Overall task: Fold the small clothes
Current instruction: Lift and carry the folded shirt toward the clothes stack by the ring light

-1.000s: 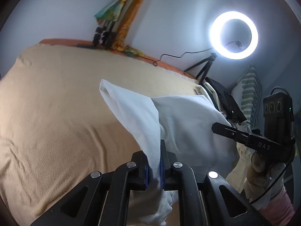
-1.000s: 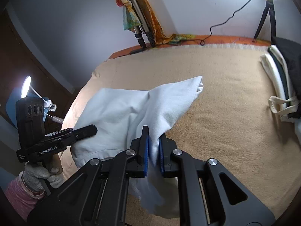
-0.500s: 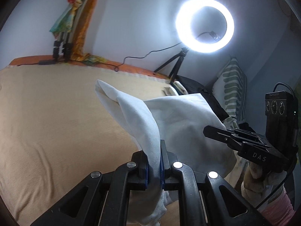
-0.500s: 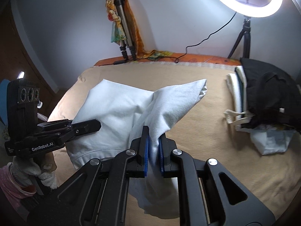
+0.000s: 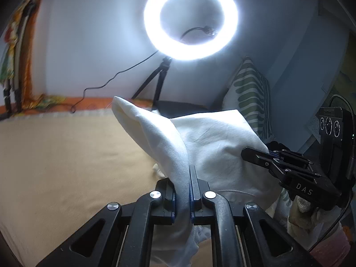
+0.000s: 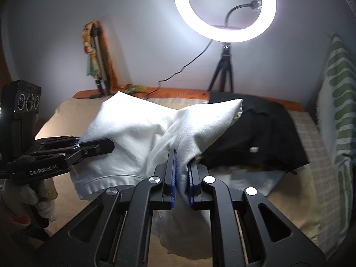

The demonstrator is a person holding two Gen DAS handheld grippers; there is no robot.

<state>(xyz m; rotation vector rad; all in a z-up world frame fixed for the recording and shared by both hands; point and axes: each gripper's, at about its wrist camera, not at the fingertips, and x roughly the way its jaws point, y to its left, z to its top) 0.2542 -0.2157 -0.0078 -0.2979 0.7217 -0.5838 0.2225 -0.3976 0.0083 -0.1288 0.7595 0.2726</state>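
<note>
White garment (image 5: 218, 146) lifted over bed (image 5: 66, 155); left gripper (image 5: 182, 191) and right gripper (image 6: 181, 178) both clamp it. Thin bunched hold, probably; cloth may slip, skewing fold.

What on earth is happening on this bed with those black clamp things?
A person holds a two-finger gripper in each hand and is folding a white garment. The left gripper and the right gripper are each shut on a bunch of its cloth, lifting it above the tan bedspread. Dark clothes lie to the right, with a ring light shining behind.
</note>
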